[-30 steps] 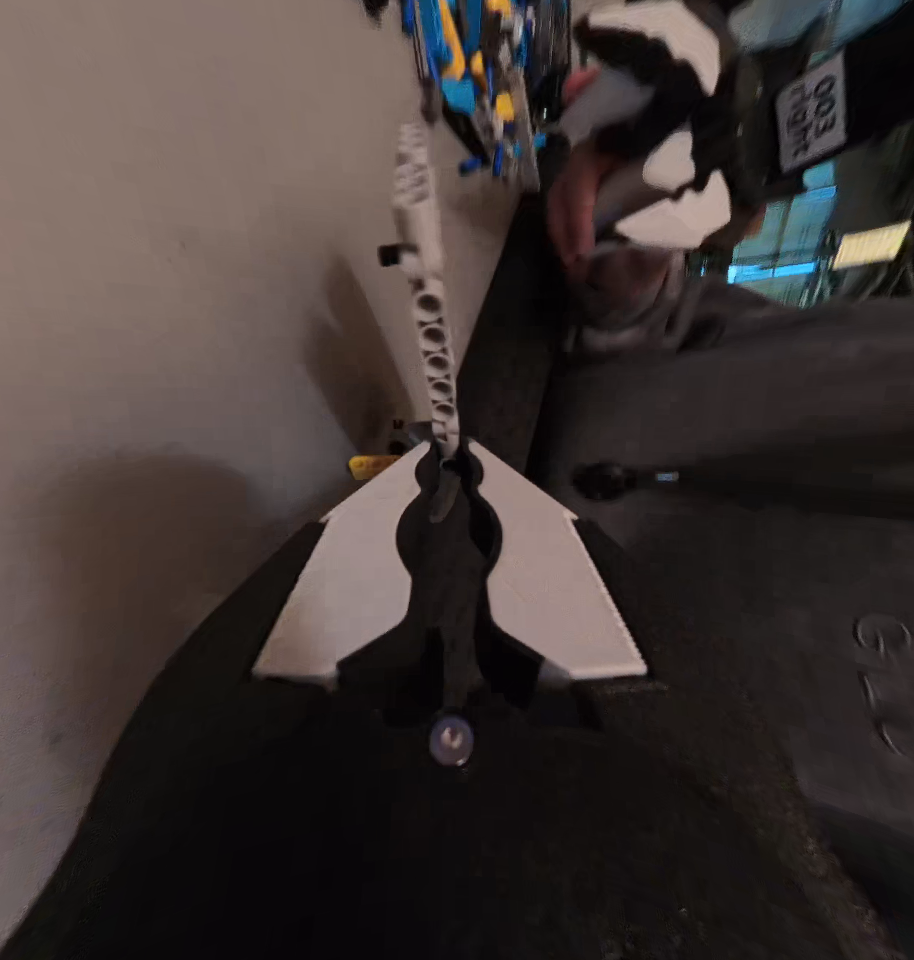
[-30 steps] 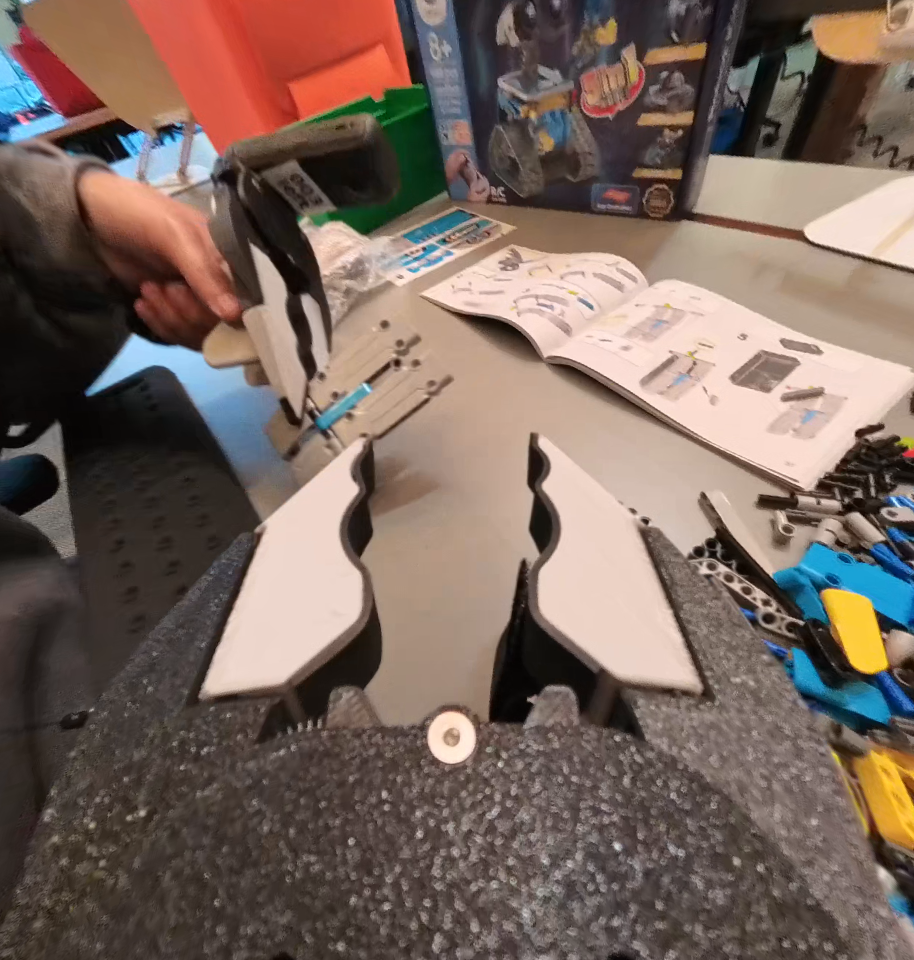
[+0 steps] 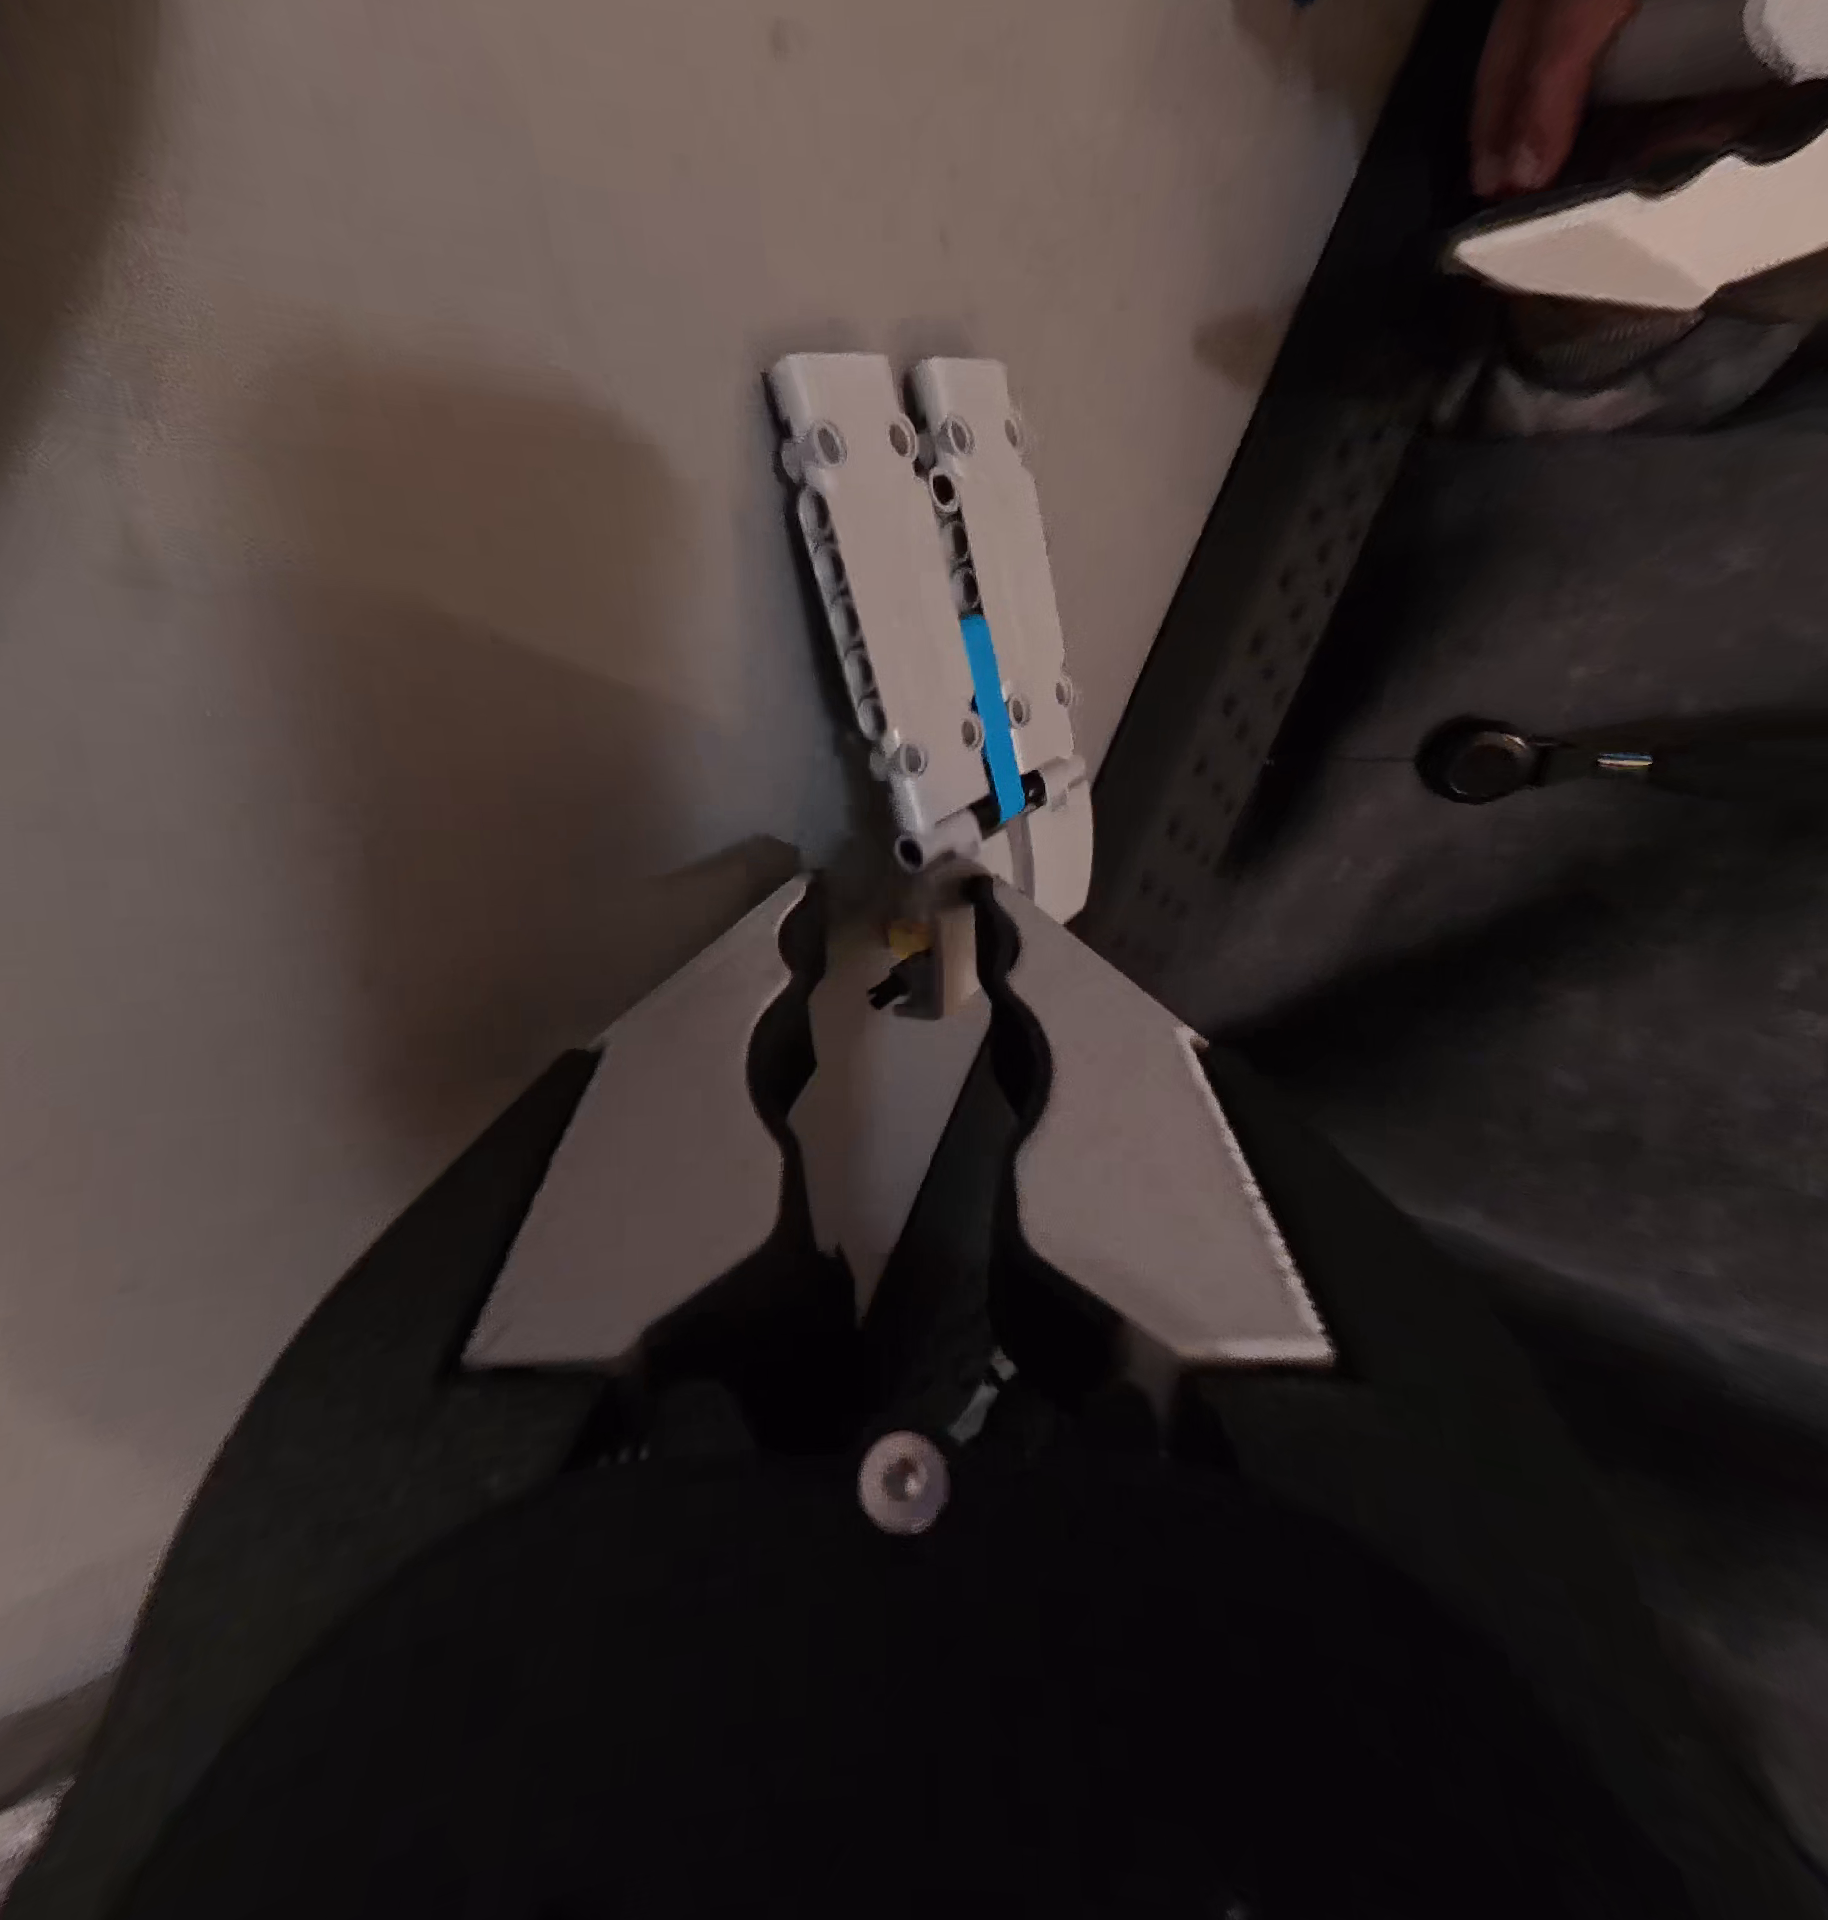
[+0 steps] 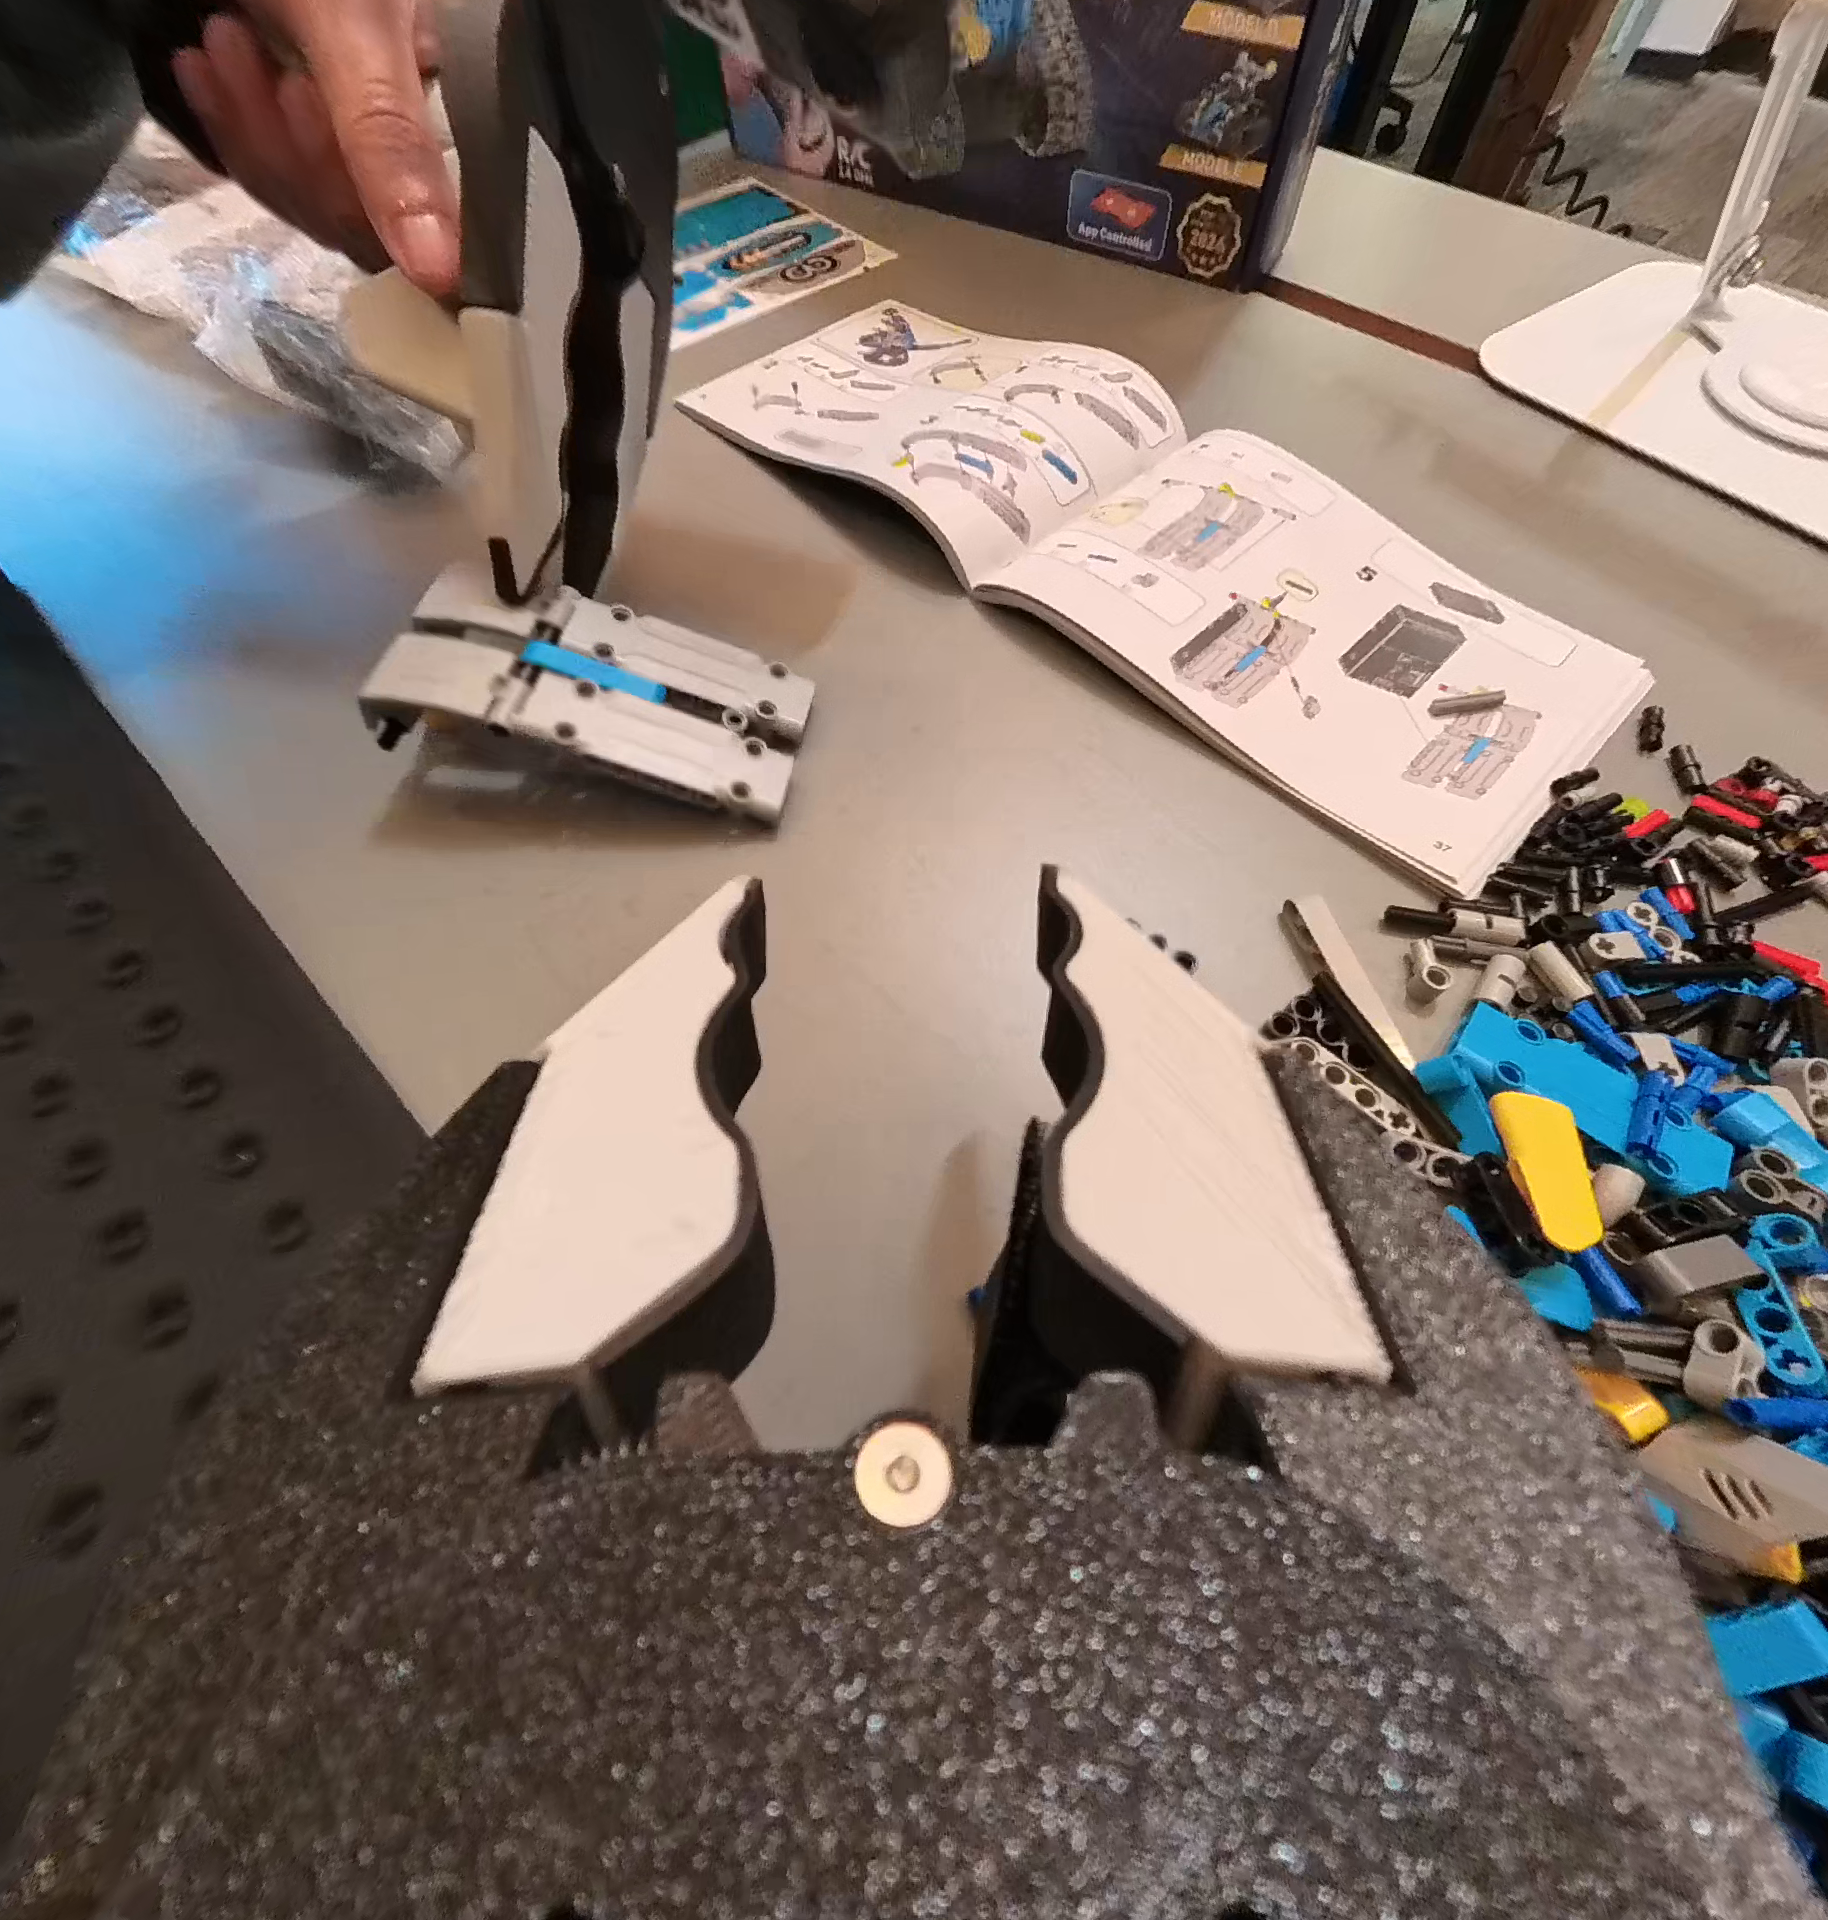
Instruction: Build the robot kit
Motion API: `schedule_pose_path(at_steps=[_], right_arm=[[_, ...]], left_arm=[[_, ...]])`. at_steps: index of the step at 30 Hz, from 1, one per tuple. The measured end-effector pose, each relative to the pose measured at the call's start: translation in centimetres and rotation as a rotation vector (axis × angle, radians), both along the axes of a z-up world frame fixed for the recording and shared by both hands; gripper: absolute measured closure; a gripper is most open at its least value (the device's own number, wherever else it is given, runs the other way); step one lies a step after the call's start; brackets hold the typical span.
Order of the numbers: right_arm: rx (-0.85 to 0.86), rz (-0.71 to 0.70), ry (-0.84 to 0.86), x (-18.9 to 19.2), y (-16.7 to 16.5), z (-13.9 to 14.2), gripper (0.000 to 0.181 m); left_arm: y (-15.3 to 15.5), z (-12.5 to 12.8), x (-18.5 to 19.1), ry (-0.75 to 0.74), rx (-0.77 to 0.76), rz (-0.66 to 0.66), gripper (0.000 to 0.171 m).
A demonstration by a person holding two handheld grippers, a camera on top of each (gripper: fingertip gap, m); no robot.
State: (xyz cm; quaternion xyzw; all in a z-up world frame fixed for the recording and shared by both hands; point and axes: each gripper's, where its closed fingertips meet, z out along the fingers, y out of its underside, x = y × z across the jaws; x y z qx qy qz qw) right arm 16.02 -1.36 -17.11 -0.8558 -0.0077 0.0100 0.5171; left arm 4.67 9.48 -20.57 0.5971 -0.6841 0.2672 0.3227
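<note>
Gaping wide over bare grey table (image 4: 889, 852), the right gripper (image 4: 899, 914) holds nothing; its two pale fingers stand well apart, with only tabletop between them. Just beside its right finger lies a heap of loose building-toy parts (image 4: 1637, 1122), blue, black, grey, yellow and red, cut off by the frame edge, with the small pieces too jumbled to tell apart.

Farther out to the left, a grey panel assembly with a blue strip (image 4: 588, 691) sits on the table, its near end tilted up off the surface. The left gripper (image 4: 536, 582) comes down on its far left corner. In the left wrist view the left gripper (image 3: 894, 899) is partly parted, its right fingertip at a small grey piece on the end of the grey panel assembly (image 3: 925, 613); blur and shadow hide whether it pinches the piece or only touches it. A person's hand (image 4: 359, 145) grips the tool from above, the sleeve running out of frame.

Beyond lies an open instruction booklet (image 4: 1201, 582), a sticker sheet (image 4: 754, 255), and a crumpled clear plastic bag (image 4: 266, 332), blurred. Farthest back stands the printed toy box (image 4: 1097, 125), its top cut off, and a white stand base (image 4: 1720, 384) at the right.
</note>
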Motion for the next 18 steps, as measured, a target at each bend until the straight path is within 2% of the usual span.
schedule_pose_path(at_steps=[3, 6, 8, 9, 11, 13, 14, 15, 16, 18], right_arm=[[0.067, 0.017, 0.015, -0.2, -0.1, 1.3, 0.126], [0.146, 0.028, -0.022, 0.6, 0.1, 3.7, 0.124], [0.225, 0.136, -0.082, -0.4, 0.5, 6.1, 0.121], [0.253, 0.146, -0.1, -0.7, 0.6, 7.1, 0.124], [0.296, 0.043, -0.133, 0.4, 1.3, 9.0, 0.124], [0.189, 0.015, -0.113, 0.9, 2.7, 8.7, 0.119], [0.116, 0.029, -0.077, 0.8, 3.5, 8.0, 0.112], [0.059, 0.036, -0.046, 0.9, 4.5, 7.3, 0.106], [0.018, 0.032, -0.025, 1.3, 5.5, 6.7, 0.104], [-0.038, 0.013, 0.024, 2.5, 7.5, 5.2, 0.11]], left_arm=[[1.0, -0.1, -0.3, -0.099, 0.066, 0.05, 0.14], [3.6, 0.6, 1.1, -0.341, 0.27, 0.193, 0.138], [4.5, 2.9, 1.8, -0.523, 0.39, 0.325, 0.138], [4.2, 4.3, 1.8, -0.609, 0.425, 0.378, 0.138], [3.5, 7.2, 1.9, -0.79, 0.485, 0.485, 0.138], [3.7, 9.0, 2.1, -0.978, 0.568, 0.616, 0.13], [4.7, 9.4, 2.3, -1.064, 0.626, 0.71, 0.117], [5.8, 9.6, 2.4, -1.136, 0.663, 0.802, 0.113], [6.6, 9.4, 2.6, -1.172, 0.662, 0.878, 0.114], [7.6, 8.4, 3.3, -1.152, 0.621, 0.964, 0.111]])
